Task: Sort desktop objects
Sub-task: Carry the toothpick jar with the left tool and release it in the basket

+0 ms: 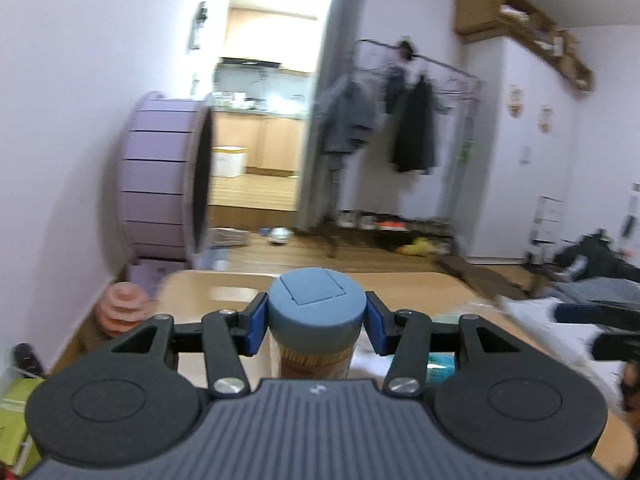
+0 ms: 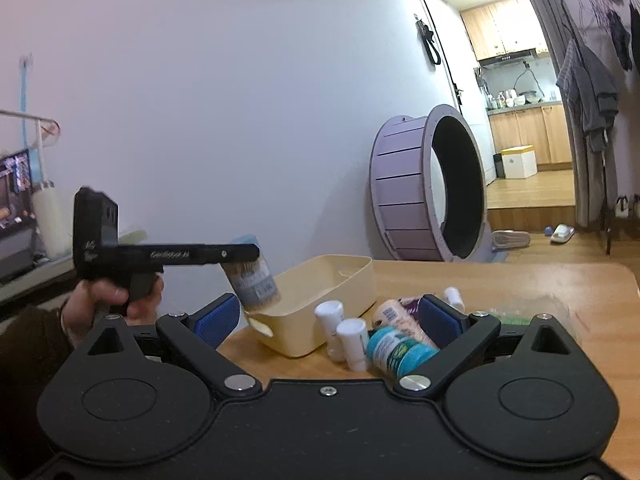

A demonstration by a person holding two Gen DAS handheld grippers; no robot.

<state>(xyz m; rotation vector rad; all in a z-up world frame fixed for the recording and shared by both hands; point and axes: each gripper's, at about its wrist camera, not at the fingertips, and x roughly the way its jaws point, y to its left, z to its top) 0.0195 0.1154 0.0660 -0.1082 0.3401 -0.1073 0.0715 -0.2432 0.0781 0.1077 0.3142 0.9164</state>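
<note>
- We held the jar (image 2: 256, 282) by its blue cap in our left hand-held gripper (image 1: 316, 320), its pads clamped on either side, so it hung tilted just above the bin's (image 2: 320, 276) near corner, apparently ready to drop in.
- Our right hand-held gripper (image 2: 328, 316) stood open and empty over the bottles (image 2: 348, 338) just beside the bin on the tabletop (image 2: 520, 280), probably lined up for its next pick.

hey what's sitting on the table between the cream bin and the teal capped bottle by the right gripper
Two small white-capped bottles stand between the cream bin and the teal-capped bottle, which lies on its side. This shows in the right wrist view only.
</note>
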